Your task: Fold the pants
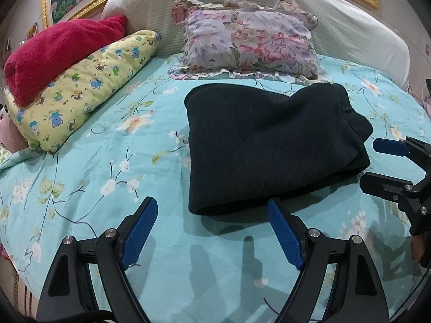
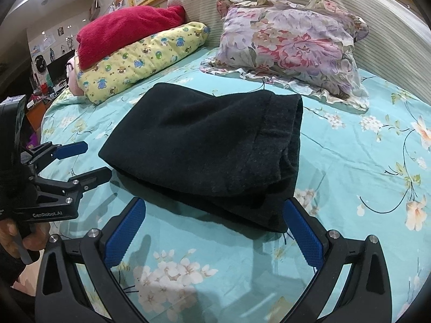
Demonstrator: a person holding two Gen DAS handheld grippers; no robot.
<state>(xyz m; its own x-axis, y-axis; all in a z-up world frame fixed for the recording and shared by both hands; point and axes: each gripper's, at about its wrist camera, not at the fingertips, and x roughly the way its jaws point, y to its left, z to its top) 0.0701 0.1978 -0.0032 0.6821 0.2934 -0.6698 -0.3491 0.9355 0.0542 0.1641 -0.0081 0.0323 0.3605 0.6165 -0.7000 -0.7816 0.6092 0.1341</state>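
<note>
The black pants (image 1: 269, 145) lie folded into a thick rectangular bundle on the teal floral bedsheet (image 1: 107, 167); they also show in the right wrist view (image 2: 210, 148). My left gripper (image 1: 212, 210) is open and empty, just in front of the bundle's near edge. My right gripper (image 2: 212, 210) is open and empty, also just short of the near edge. The right gripper shows at the right edge of the left wrist view (image 1: 370, 164). The left gripper shows at the left of the right wrist view (image 2: 97, 158). Neither touches the pants.
A floral pillow (image 1: 250, 40) leans on the white headboard (image 1: 350, 21) behind the pants. A yellow cartoon-print quilt (image 1: 80, 88) with a red blanket (image 1: 59, 53) on top lies at the left. The bed's edge drops off at the left (image 2: 48, 107).
</note>
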